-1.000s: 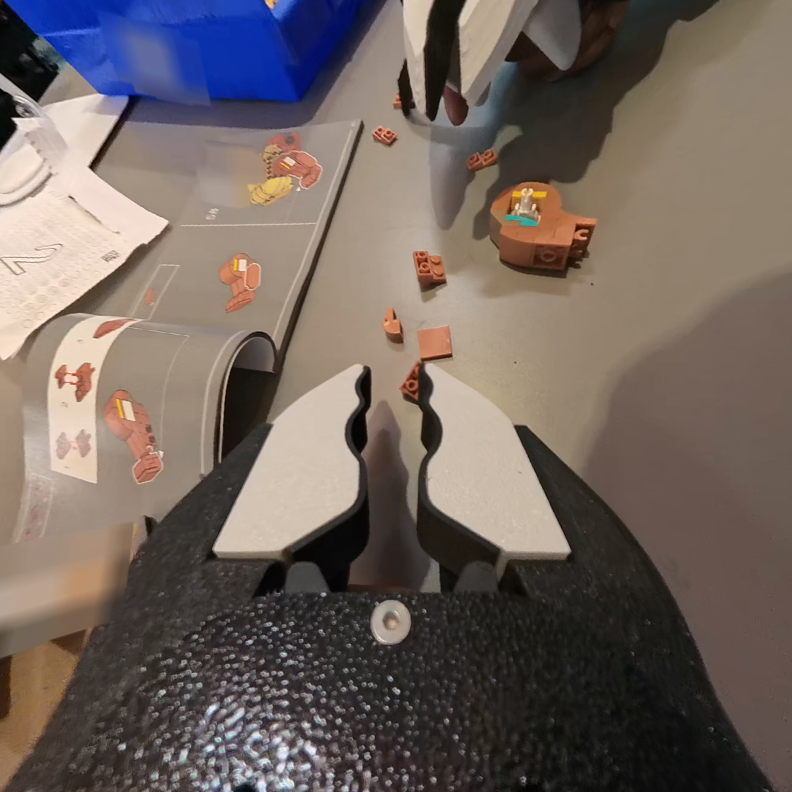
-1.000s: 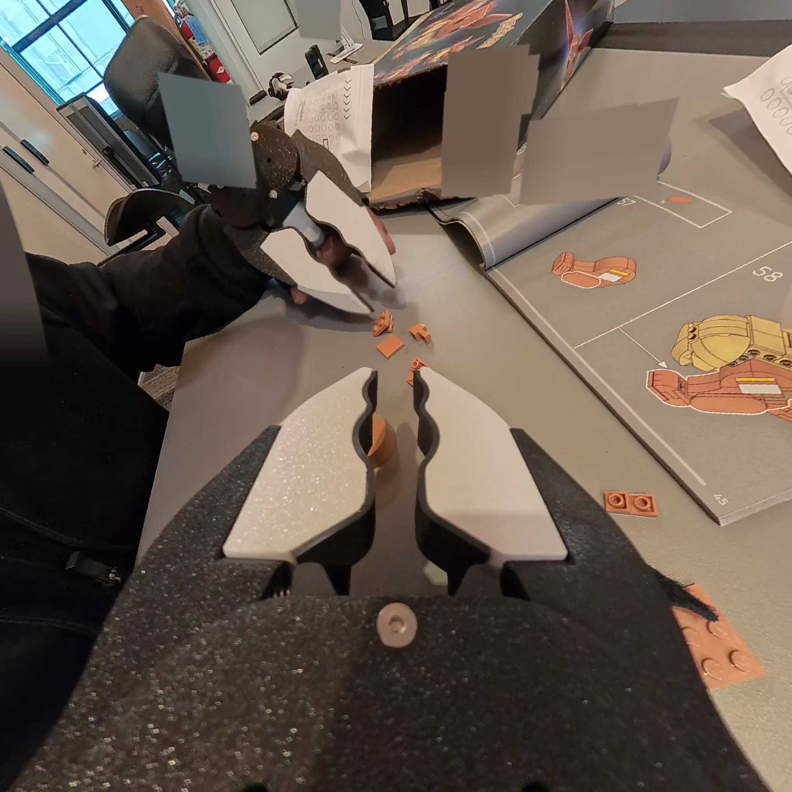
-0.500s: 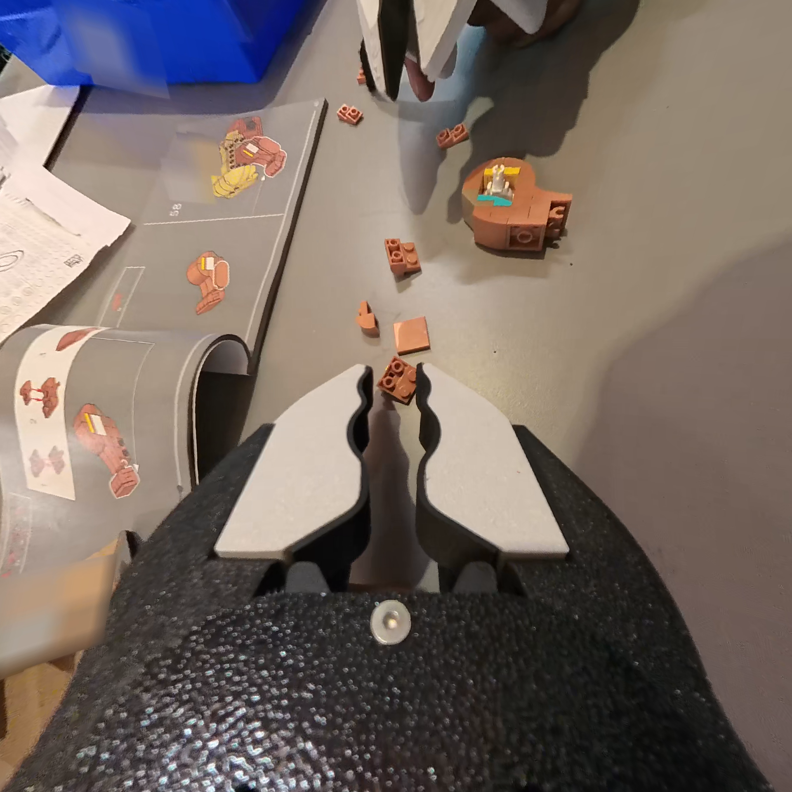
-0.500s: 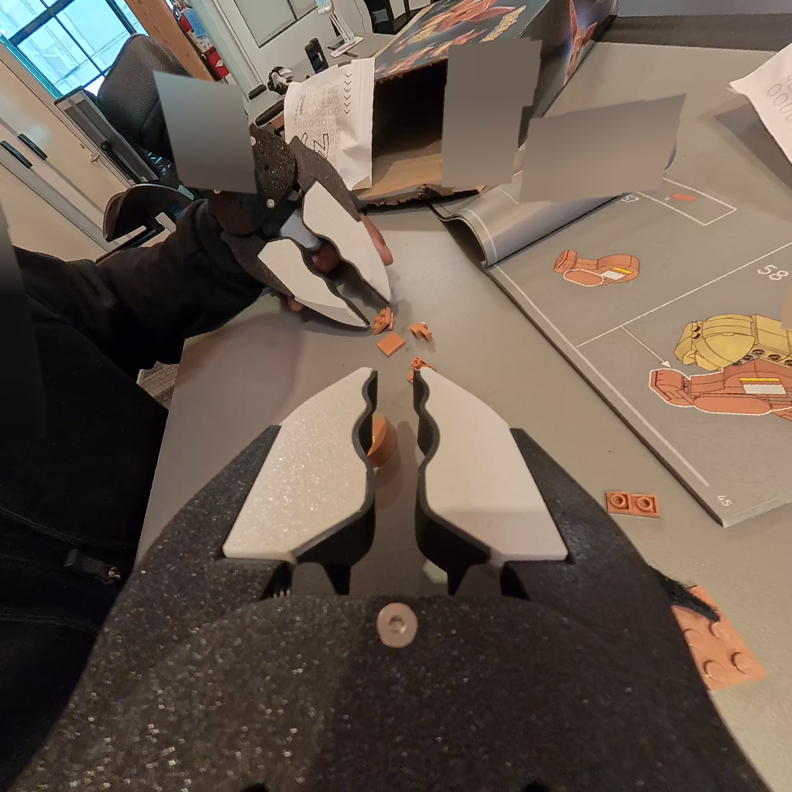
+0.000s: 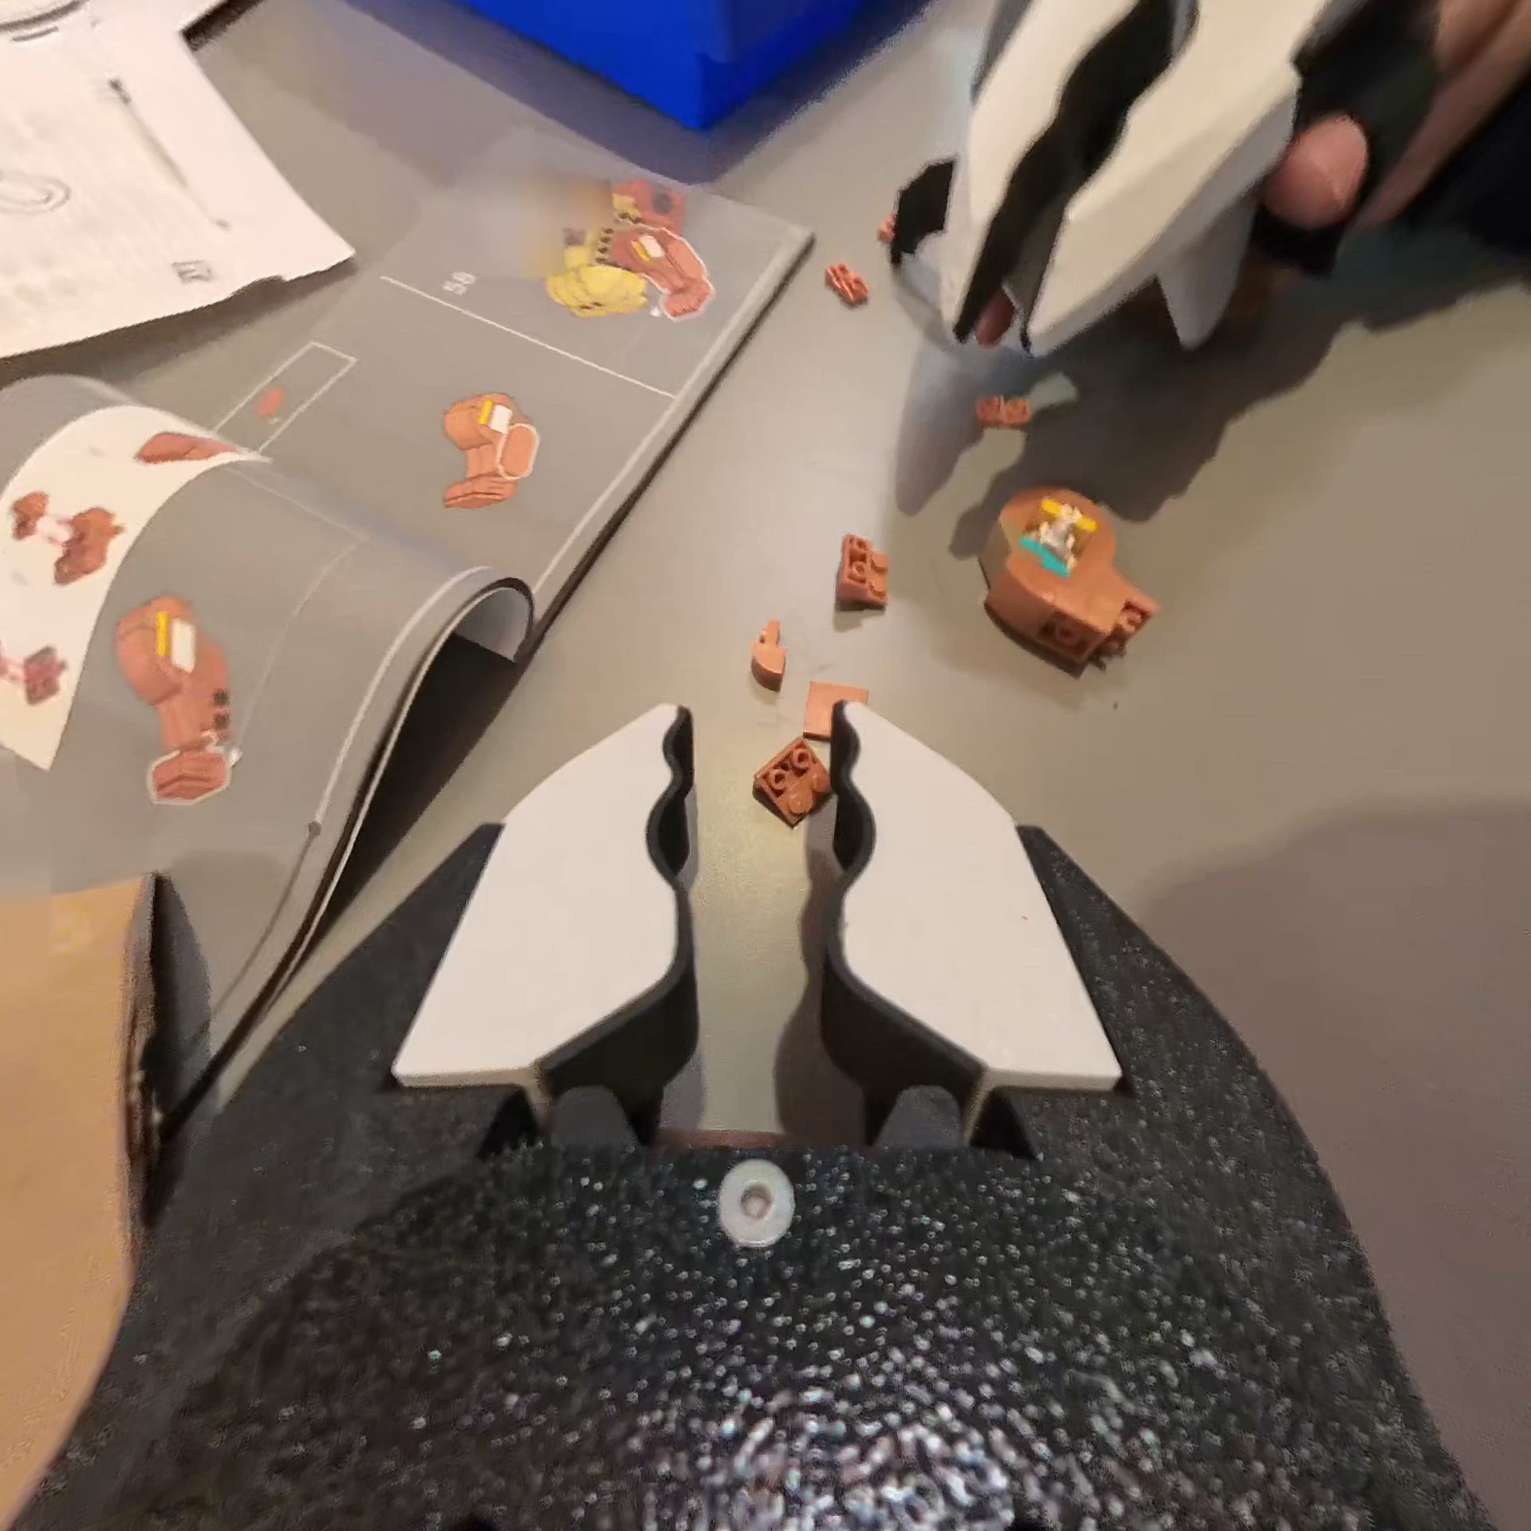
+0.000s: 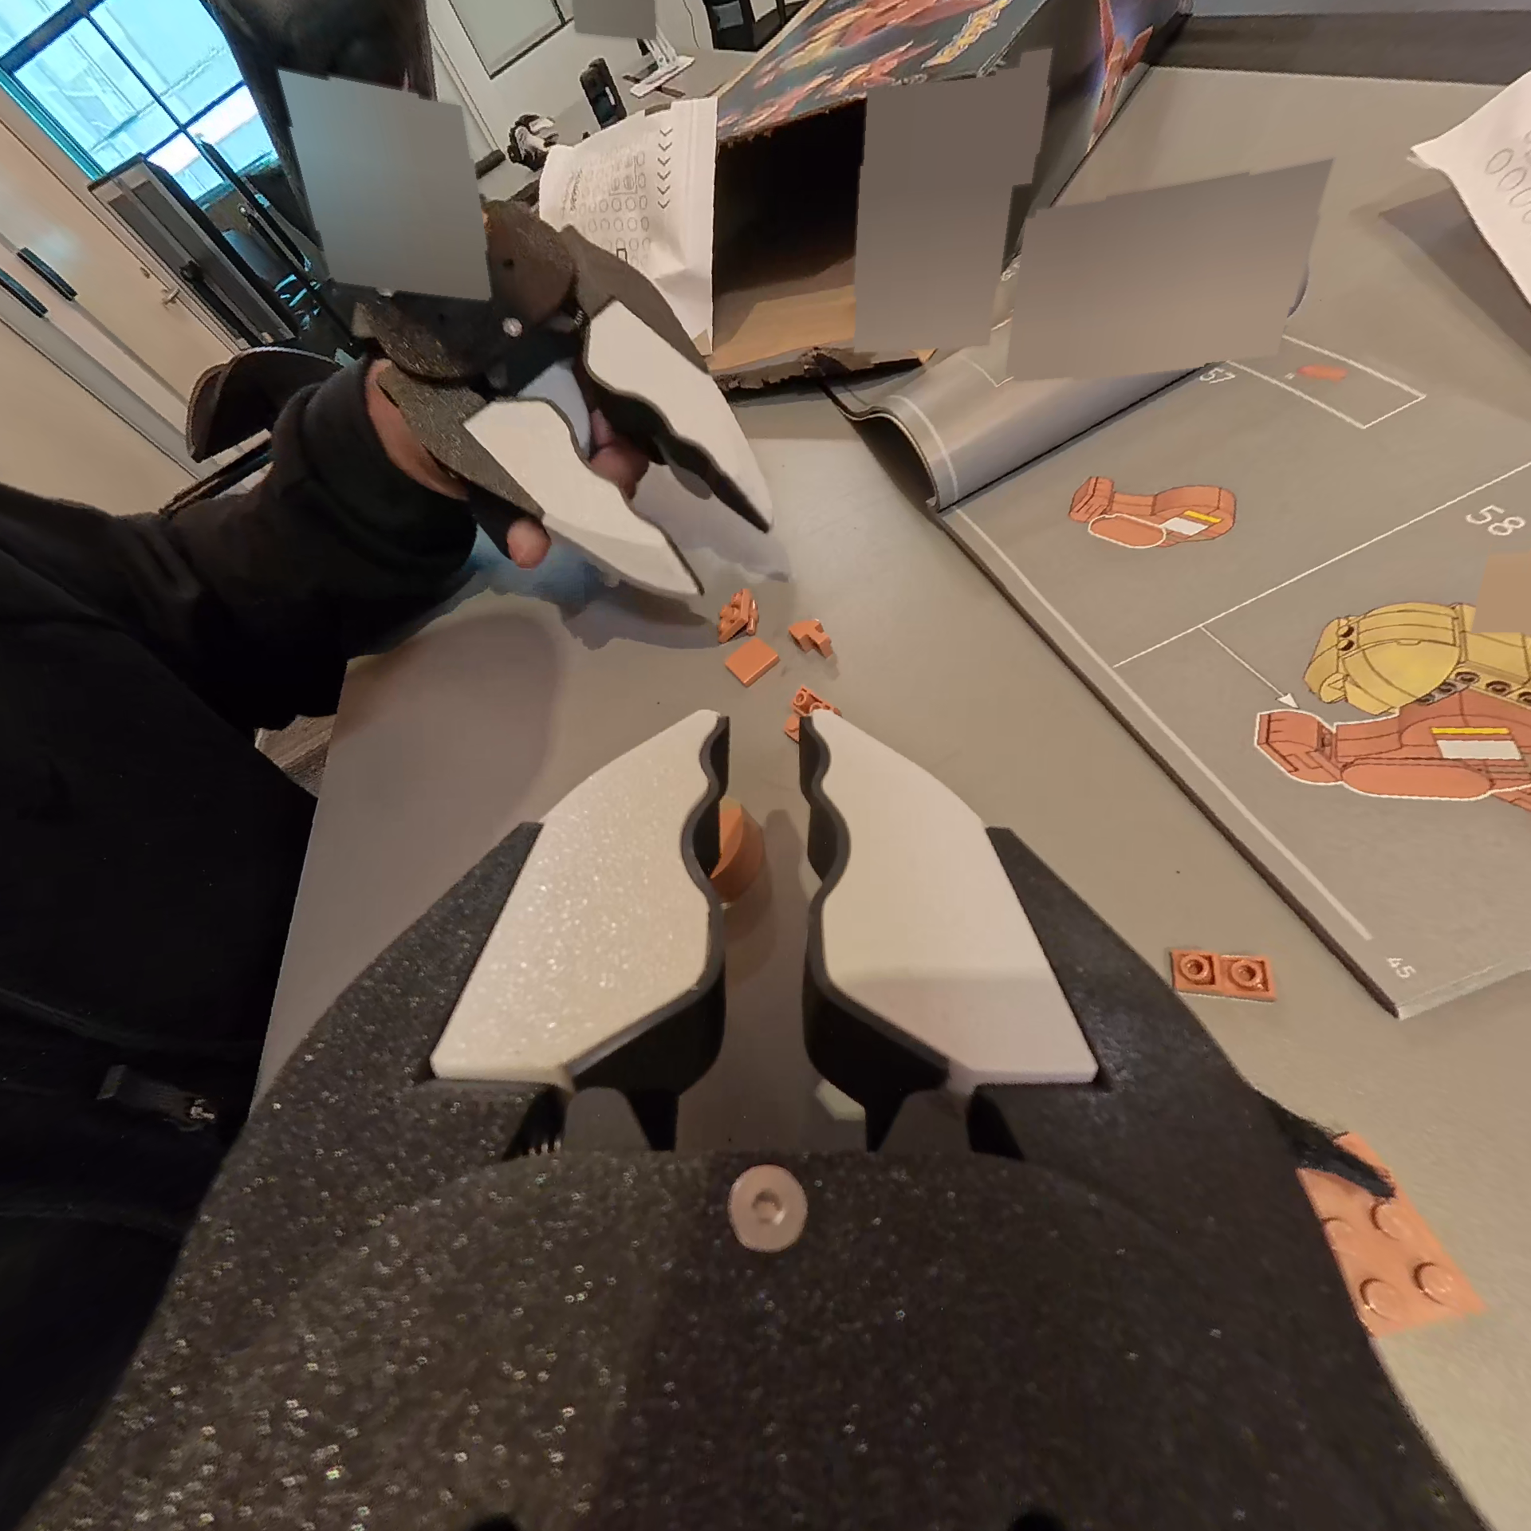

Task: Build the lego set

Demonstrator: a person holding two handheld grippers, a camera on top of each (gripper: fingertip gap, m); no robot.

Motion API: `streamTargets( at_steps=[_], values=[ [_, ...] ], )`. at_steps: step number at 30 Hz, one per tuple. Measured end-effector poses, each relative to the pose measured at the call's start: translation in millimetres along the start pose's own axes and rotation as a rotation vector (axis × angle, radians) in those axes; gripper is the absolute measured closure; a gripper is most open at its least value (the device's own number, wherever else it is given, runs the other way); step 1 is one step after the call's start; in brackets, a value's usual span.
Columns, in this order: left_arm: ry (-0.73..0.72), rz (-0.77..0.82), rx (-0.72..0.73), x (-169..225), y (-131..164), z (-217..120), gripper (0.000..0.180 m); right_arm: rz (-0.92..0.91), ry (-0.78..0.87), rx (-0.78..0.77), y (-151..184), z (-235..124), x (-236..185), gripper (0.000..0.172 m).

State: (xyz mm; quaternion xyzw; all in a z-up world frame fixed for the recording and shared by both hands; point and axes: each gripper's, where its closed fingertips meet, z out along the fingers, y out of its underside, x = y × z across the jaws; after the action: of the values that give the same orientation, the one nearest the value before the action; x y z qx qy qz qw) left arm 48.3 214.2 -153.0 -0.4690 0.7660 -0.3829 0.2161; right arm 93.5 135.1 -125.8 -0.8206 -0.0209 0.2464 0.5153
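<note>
Booklet (image 5: 497, 348) and loose brown bricks (image 5: 862, 572) are laid out on a grey table (image 5: 1243, 828).
The left gripper (image 5: 758, 721) is spread about a small studded brick (image 5: 791, 779), judged light, rigid and slick, best pinched across its flat sides; the right gripper (image 6: 764, 725) is narrowly parted, with a round brown piece (image 6: 737, 853) beside one pad, and whether that piece is gripped cannot be told.

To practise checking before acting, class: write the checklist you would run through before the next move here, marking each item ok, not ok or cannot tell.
1. Left claw stands with its jaws apart: ok, a clear gap shows.
2. Brown studded brick lies between its fingers: ok, though it sits close to one finger and well clear of the other.
3. Brick rests on the grey table, not gripped: ok.
4. Flat brown tile is clear of the fingertips: not ok, one tip overlaps it in the left wrist view.
5. Right claw grips the round brown piece: cannot tell, it shows against one finger only.
6. The two claws are apart: ok.
</note>
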Motion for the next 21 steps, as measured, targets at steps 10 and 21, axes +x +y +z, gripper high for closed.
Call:
streamTargets(
  at_steps=[10,21],
  values=[
    [-0.293,-0.199,-0.004,8,15,-7,0.153,0.016,0.006,-0.007,-1,3,3,0.156],
    [-0.349,-0.122,-0.110,11,24,6,0.163,0.013,0.020,-0.010,-1,3,4,0.156]
  ],
)
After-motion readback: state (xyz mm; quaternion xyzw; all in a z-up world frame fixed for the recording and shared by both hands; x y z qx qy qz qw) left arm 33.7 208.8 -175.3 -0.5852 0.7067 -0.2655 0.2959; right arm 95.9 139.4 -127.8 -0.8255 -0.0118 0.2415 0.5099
